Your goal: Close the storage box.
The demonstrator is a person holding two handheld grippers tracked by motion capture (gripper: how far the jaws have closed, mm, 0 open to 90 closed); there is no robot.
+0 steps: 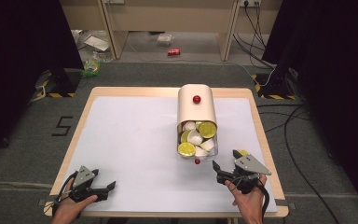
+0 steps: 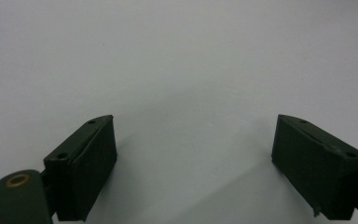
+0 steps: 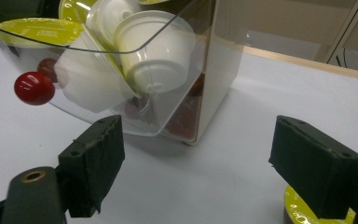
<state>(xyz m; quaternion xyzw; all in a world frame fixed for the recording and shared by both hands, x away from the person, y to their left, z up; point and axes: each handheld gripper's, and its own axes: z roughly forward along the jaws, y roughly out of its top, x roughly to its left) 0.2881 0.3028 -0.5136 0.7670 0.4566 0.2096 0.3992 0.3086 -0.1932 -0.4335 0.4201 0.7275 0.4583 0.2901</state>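
Your right claw [image 1: 227, 161] stands open at the lower right of the high view, a yellow-lidded capsule [image 3: 307, 211] lying beside one jaw, just short of the clear drawer [image 3: 135, 100] of capsules. Close carelessly and you may nudge it away or knock the drawer's red knob [image 3: 33, 87]. Your left claw [image 1: 103, 190] rests open, empty, on the bench [image 1: 130, 135].

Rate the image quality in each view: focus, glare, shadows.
High view: dim, soft, dark at both sides. Left gripper view: table evenly lit, faint shadow between the jaws. Right gripper view: clear drawer glints, red knob carries a highlight, the near jaws slightly soft.
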